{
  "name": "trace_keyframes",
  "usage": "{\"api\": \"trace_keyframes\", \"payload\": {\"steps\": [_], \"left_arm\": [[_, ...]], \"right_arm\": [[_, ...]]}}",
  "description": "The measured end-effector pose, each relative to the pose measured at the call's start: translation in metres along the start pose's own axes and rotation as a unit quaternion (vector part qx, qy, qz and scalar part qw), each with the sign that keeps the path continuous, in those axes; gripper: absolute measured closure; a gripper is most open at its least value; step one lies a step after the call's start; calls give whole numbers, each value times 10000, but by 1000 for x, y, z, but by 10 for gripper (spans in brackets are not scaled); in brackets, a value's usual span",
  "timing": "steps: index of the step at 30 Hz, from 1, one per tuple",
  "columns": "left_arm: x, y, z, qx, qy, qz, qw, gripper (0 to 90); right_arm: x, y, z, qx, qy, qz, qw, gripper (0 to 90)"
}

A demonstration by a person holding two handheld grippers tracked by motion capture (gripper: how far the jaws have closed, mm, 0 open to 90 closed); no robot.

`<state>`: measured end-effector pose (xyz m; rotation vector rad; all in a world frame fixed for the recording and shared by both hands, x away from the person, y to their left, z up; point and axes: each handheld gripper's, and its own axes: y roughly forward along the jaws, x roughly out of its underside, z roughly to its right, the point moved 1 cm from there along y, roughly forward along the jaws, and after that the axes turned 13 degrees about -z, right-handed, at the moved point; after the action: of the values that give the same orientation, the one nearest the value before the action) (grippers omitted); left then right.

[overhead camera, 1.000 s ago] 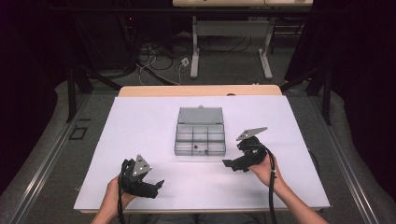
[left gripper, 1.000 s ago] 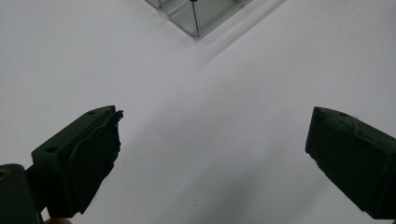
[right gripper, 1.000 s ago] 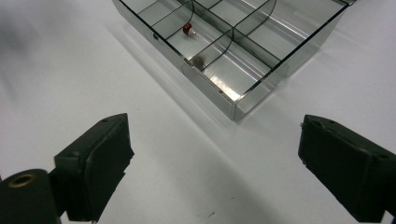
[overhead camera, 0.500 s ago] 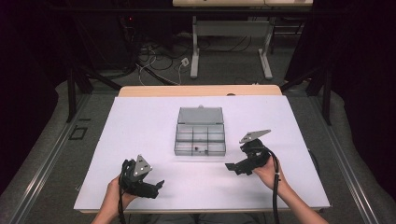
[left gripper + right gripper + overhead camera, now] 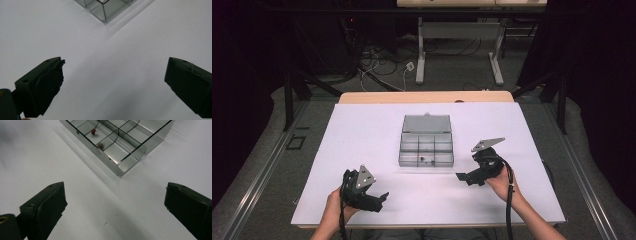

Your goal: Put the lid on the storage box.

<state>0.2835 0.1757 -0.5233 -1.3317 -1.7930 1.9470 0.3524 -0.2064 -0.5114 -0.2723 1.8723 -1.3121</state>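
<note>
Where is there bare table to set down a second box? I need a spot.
The white table is bare left of the clear box, and right of it up to the far edge. The near strip is crowded by the left claw and right claw.

1. Left tool (image 5: 113,80): two black jaws rising from the bottom edge, set wide apart, nothing between them.
2. Left-hand jaw: pad face ragged along its upper edge.
3. Surface (image 5: 120,65): plain white, bare beneath and between the jaws.
4. Clear box (image 5: 105,7): one corner at the top edge, thin dividers inside, well apart from the jaws.
</note>
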Motion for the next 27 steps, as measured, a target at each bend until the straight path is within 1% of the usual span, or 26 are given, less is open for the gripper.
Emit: {"api": "trace_keyframes", "payload": {"steps": [1, 3, 4, 5, 6, 8, 9, 11, 12, 13, 14, 17, 19, 20, 21, 22, 23, 24, 27], "left_arm": [[-1, 0, 0, 39, -20, -1, 10000, 21], [-4, -1, -1, 44, 12, -27, 10000, 18], [-6, -1, -1, 66, -14, 46, 10000, 17], [-7, -1, -1, 112, -53, 74, 9999, 16], [-10, -2, -1, 130, -41, 61, 9999, 16], [-15, -3, -1, 146, -60, 115, 9998, 16], [-17, -3, -2, 194, -91, 102, 9997, 16], [-24, -2, -2, 231, -83, 118, 9996, 16], [-27, -2, -3, 225, -79, 140, 9996, 16], [-30, -1, -3, 244, -64, 110, 9996, 16], [-33, 0, -3, 227, -81, 137, 9996, 16], [-42, 2, -5, 196, -108, 92, 9997, 15], [-48, 5, -8, 203, -189, 90, 9996, 3], [-51, 7, -9, 183, -214, 89, 9996, 3], [-55, 9, -11, 169, -214, 94, 9996, 3], [-58, 10, -11, 174, -236, 83, 9995, 3], [-62, 12, -12, 177, -230, 77, 9995, 3], [-66, 14, -12, 160, -253, 137, 9995, 3], [-77, 17, -14, 149, -224, 118, 9996, 3]], "right_arm": [[0, 0, 1, 8, -25, -26, 10000, 36], [0, 1, 2, 4, 21, 81, 10000, 36], [1, 1, 2, -25, 31, 140, 9999, 36], [1, 0, 3, 9, 10, 40, 10000, 35], [1, 0, 3, 7, 19, 39, 10000, 35], [0, 0, 4, 20, 55, 82, 9999, 35], [0, -1, 5, 48, 59, 55, 10000, 35], [-1, 0, 5, 82, 82, 95, 9999, 35], [-1, 0, 6, 76, 65, 68, 9999, 35], [-1, 0, 6, 85, 66, 50, 9999, 35], [-1, 0, 7, 78, 88, 50, 9999, 35], [0, 0, 8, 122, 108, 77, 9998, 35], [1, -1, 9, 95, 134, 71, 9998, 35], [1, -1, 9, 116, 110, 73, 9998, 35], [1, -1, 10, 105, 103, 87, 9999, 35], [1, -2, 10, 126, 95, 25, 9999, 35], [1, -1, 9, 125, 116, 75, 9998, 35], [1, -2, 10, 117, 105, 29, 9999, 35], [-1, 0, 8, 117, 93, 41, 9999, 35]]}}
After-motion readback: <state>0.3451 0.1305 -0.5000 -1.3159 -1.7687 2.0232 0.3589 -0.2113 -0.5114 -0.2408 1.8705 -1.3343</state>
